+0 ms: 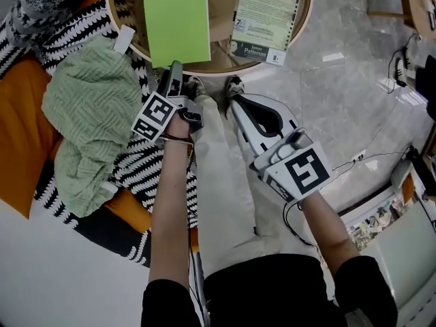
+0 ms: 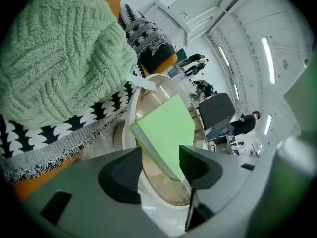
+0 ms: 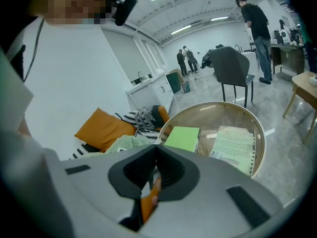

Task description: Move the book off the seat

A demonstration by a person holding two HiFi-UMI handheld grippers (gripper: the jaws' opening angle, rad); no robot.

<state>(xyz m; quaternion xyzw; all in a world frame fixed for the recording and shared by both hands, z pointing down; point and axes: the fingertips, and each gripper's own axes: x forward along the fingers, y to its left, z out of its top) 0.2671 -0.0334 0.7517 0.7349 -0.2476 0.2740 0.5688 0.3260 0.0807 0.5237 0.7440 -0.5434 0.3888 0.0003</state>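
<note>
The green book (image 1: 176, 20) lies flat on the round wooden table (image 1: 225, 70), near its left rim. My left gripper (image 1: 176, 70) sits at the book's near edge, jaws open. In the left gripper view the book's corner (image 2: 166, 130) shows in the gap of the left gripper (image 2: 160, 153), and the pads (image 2: 126, 175) stand clear of it. My right gripper (image 1: 235, 102) hovers lower, in front of the table, shut with nothing in it. Its pads (image 3: 168, 168) meet, and the green book (image 3: 183, 138) shows beyond them.
A pale printed booklet (image 1: 266, 20) lies beside the book on the table. On the seat (image 1: 54, 271) at left lie a green knitted blanket (image 1: 92, 121), a black-and-white throw (image 1: 146, 169) and an orange cushion (image 1: 24, 128). Cables (image 1: 368, 159) run over the floor at right.
</note>
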